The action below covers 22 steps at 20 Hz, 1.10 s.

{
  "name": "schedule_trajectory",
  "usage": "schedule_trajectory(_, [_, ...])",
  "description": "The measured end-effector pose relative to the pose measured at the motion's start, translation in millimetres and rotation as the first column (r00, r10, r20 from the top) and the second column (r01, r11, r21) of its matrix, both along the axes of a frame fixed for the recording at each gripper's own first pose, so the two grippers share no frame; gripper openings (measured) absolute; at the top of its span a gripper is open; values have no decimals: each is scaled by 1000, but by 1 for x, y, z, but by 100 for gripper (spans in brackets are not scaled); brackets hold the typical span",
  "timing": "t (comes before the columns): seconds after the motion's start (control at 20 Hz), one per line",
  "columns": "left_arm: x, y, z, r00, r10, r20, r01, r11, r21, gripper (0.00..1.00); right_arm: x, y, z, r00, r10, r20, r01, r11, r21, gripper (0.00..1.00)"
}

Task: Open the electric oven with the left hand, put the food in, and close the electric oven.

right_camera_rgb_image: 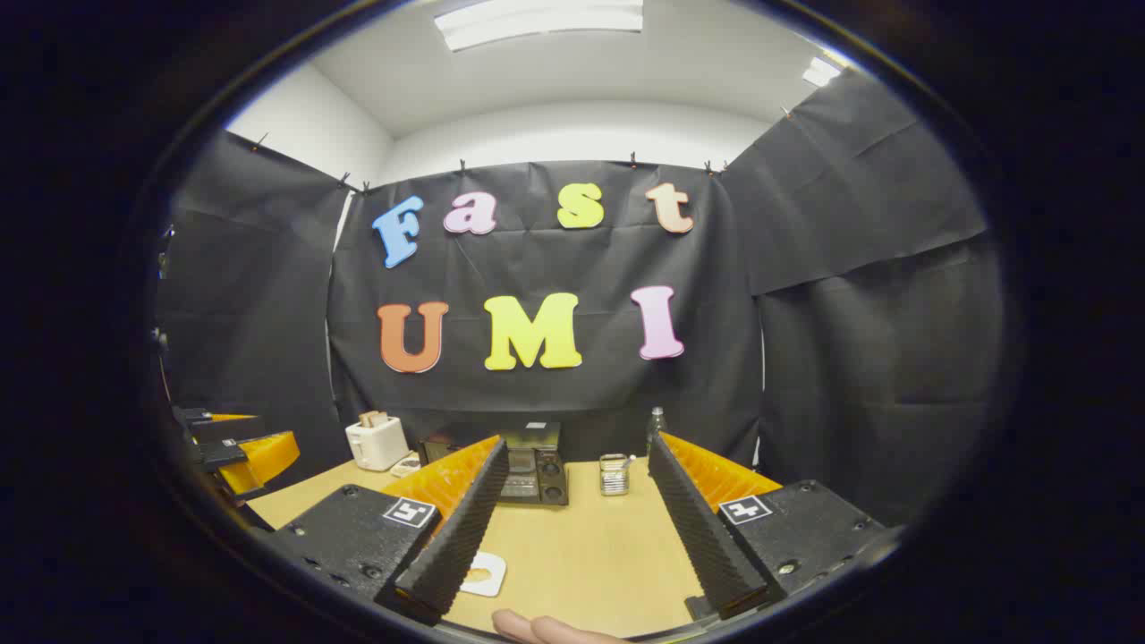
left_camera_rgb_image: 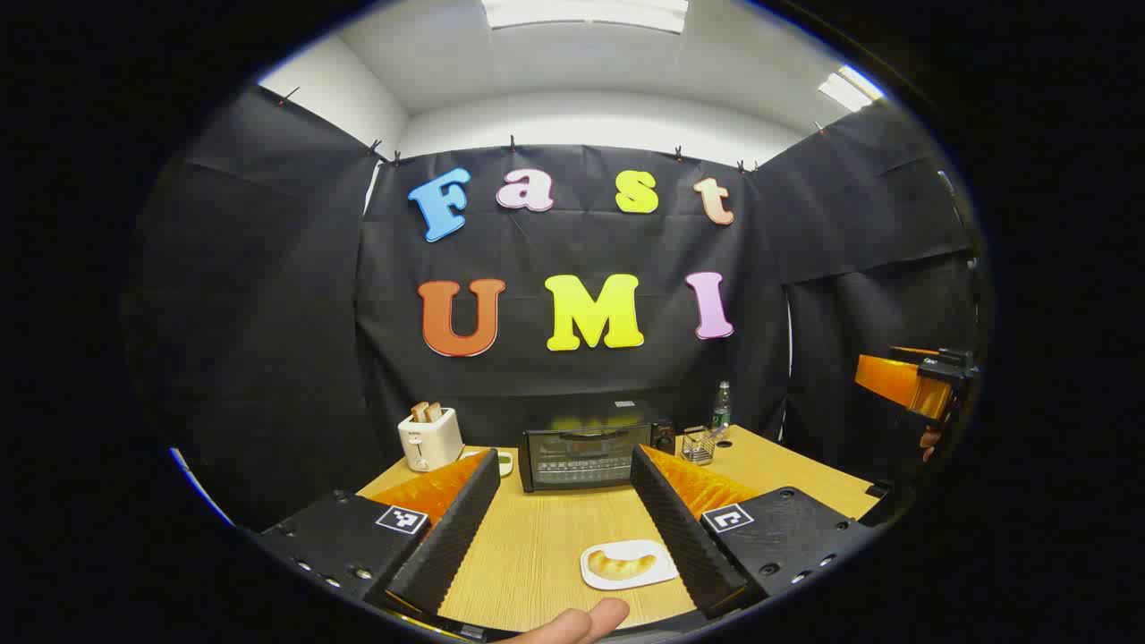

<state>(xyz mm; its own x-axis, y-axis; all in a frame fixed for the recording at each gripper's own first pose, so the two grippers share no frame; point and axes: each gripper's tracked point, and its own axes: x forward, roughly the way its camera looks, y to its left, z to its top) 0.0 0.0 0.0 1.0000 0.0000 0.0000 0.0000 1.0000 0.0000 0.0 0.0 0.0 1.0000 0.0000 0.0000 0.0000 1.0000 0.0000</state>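
A wooden table (left_camera_rgb_image: 537, 546) carries the closed oven (left_camera_rgb_image: 586, 456) at its back edge, toaster (left_camera_rgb_image: 429, 438) at the back-left corner, wire basket (left_camera_rgb_image: 698, 444), bottle (left_camera_rgb_image: 721, 407), and a plate (left_camera_rgb_image: 626, 565) near the front edge.

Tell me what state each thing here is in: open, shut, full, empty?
Electric oven: door shut.
Toaster: bread slices sticking up from the slots.
Plate: holds a croissant.
Left tongs: open, holding nothing.
Right tongs: open, holding nothing.
Bottle: upright.

Oven and plate partly screened in the booth
In the right gripper view, a finger (right_camera_rgb_image: 456, 528) hides the oven's (right_camera_rgb_image: 535, 470) left half and the plate (right_camera_rgb_image: 487, 572) at 7 o'clock.
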Motion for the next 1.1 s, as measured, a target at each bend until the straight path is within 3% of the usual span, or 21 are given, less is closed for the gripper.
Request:
schedule_trajectory(0.75, [12, -2, -15, 1000, 2, -16, -2, 1000, -7, 96, -1, -19, -16, 1000, -8, 15, 7, 1000, 27, 100])
schedule_trajectory(1.1, [80, -11, -12, 996, -82, -18, 81, 996, -47, 96, 15, -51, -37, 998, -58, 10, 58, 996, 68, 100])
